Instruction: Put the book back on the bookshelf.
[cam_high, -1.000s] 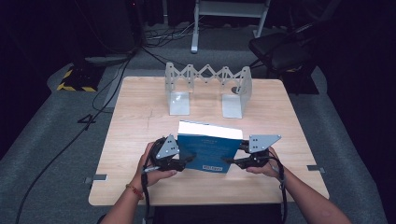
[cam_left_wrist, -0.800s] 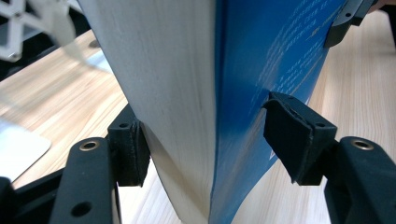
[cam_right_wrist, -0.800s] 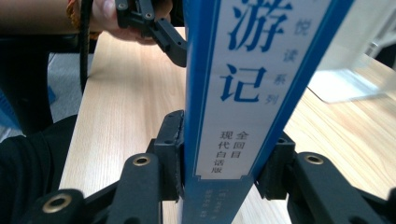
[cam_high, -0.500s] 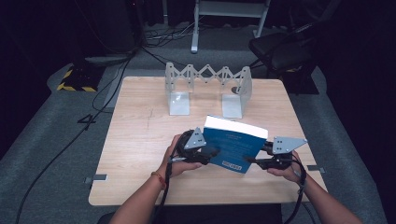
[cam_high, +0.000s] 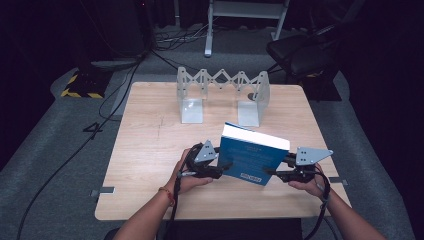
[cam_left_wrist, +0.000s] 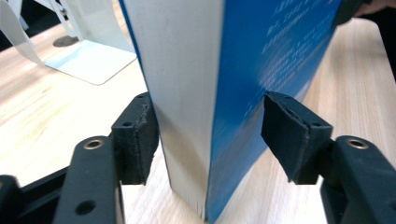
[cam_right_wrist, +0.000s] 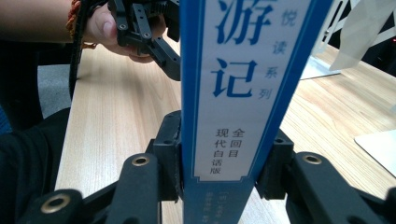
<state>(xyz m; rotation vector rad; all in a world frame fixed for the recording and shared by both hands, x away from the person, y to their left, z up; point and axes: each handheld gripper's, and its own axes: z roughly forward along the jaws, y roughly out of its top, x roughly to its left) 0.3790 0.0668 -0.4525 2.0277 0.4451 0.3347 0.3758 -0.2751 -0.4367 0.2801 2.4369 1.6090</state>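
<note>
Standing beyond book, bookend rack

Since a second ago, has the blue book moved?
Yes. The blue book has shifted right across the table, now sitting below the right foot of the white folding rack instead of its middle, and stands more upright.

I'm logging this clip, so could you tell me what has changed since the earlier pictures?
The book has shifted right across the table and been tipped up more. The right gripper is shut on its spine. The left gripper straddles the page edge; its jaws have just been closing, with one pad off the cover. The bookend rack stayed put.
</note>
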